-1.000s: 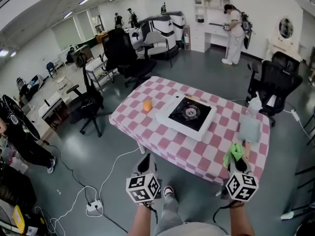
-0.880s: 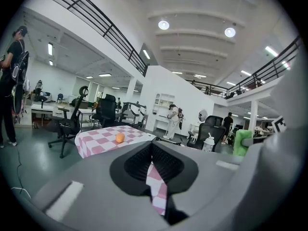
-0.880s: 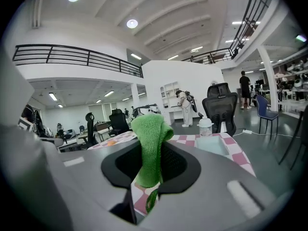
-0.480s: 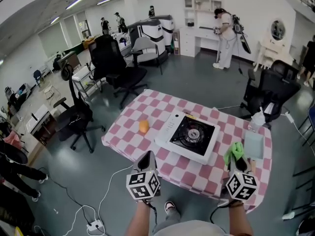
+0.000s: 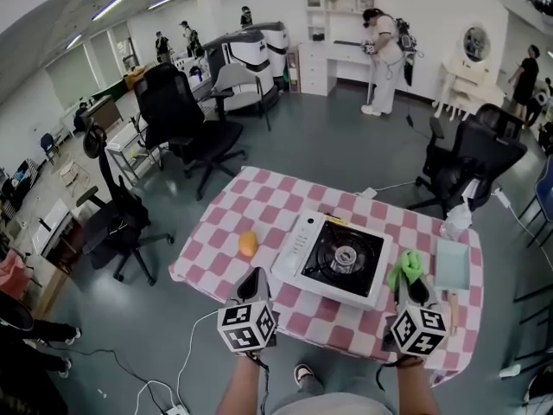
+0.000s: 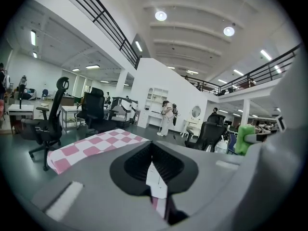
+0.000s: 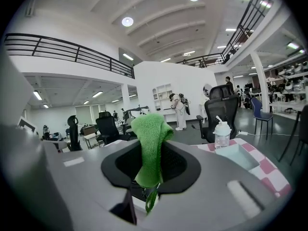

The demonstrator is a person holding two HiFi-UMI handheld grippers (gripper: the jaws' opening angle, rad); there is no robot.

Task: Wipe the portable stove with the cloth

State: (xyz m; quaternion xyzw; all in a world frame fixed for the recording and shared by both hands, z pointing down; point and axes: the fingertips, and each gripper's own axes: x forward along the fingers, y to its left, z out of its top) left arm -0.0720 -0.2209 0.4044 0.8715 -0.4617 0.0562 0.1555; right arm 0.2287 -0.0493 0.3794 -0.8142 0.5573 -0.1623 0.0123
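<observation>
Both grippers have closed in on the counter [image 5: 251, 210] since the earlier frame, so the stove [image 5: 341, 258] now sits low in the centre of the head view, just ahead of them and between them. In the lower centre, the left gripper [image 5: 252, 284] hangs over the near edge with its jaws together on nothing. At the lower right, the right gripper [image 5: 413, 290] has its jaws clamped on the green cloth [image 7: 150, 143], which stands bunched above the jaws with a tail hanging below. The cloth is just beside the stove's right edge but apart from it. Wiping has not begun, as far as can be seen: the cloth is in hand, but it has yet to touch down and sweep the top. An orange thing [image 5: 248, 244] lies left of the stove and a tray [image 5: 453, 264] to its right.
</observation>
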